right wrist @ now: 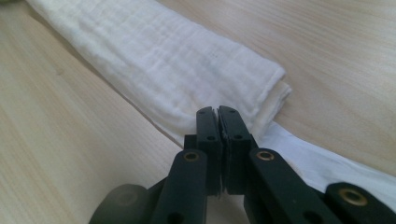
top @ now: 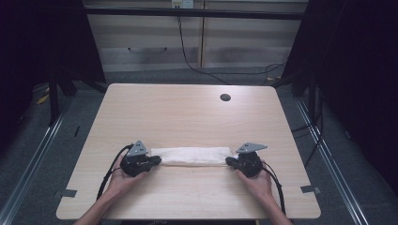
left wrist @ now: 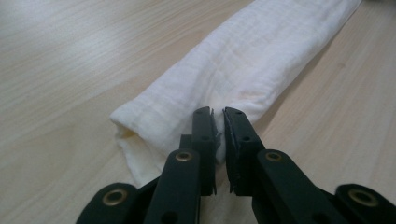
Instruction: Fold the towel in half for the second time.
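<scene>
A white cloth (top: 192,156), folded into a long narrow strip, lies across the near part of the wooden table (top: 187,112). My left gripper (top: 157,161) is at its left end, held in a hand. In the left gripper view the jaws (left wrist: 218,116) are pinched on the near edge of the cloth (left wrist: 243,60), with a thin slit between them. My right gripper (top: 229,161) is at the strip's right end. In the right gripper view its jaws (right wrist: 217,114) are pressed together at the corner of the cloth (right wrist: 163,60), and a lower layer trails to the right.
A round cable hole (top: 225,97) sits at the table's far right. Behind the table stands a cabinet (top: 197,42) with a cable (top: 185,51) hanging down. Metal rails (top: 324,150) run along the floor on both sides.
</scene>
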Tool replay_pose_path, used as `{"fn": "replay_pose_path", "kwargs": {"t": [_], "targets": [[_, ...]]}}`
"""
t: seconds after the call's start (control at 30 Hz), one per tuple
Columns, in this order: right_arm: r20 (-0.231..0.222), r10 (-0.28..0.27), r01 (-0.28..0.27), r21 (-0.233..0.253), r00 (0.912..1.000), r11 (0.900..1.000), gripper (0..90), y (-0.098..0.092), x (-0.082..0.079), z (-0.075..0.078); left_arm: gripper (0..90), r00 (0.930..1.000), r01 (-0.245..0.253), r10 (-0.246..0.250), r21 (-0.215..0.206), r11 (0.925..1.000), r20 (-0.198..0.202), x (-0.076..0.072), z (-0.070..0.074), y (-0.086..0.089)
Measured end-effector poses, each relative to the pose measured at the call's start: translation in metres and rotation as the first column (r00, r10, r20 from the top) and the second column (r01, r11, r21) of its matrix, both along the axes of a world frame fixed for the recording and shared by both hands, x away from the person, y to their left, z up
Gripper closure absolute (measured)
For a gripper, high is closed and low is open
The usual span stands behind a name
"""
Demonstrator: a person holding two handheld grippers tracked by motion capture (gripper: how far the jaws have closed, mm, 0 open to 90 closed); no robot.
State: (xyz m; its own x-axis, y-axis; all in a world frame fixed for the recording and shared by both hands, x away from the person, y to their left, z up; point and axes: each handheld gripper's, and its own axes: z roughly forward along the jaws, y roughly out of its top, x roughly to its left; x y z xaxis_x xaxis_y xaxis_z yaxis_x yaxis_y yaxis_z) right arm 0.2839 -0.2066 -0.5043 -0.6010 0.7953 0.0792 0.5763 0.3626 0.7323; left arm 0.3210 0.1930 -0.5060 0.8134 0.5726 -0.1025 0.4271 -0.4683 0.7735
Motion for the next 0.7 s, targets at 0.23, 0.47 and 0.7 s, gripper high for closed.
{"fn": "replay_pose_path", "kwargs": {"t": [0.23,0.47,0.7], "targets": [[-0.012,0.050,-0.050,0.040,0.9987,0.998,76.9,-0.001,-0.004,0.002,69.8,0.9995,0.029,-0.030,-0.021,0.9993,-0.011,-0.009,0.008,0.005],[0.045,0.045,-0.049,0.090,0.9979,0.995,70.5,-0.010,-0.020,0.018,57.2,0.9994,-0.001,0.002,-0.019,0.9998,0.035,-0.025,0.025,0.021],[0.085,-0.012,-0.002,0.164,0.9963,0.986,61.9,-0.029,-0.034,0.033,45.2,0.9969,-0.077,0.078,-0.058,0.9953,0.011,-0.032,0.031,0.047]]}}
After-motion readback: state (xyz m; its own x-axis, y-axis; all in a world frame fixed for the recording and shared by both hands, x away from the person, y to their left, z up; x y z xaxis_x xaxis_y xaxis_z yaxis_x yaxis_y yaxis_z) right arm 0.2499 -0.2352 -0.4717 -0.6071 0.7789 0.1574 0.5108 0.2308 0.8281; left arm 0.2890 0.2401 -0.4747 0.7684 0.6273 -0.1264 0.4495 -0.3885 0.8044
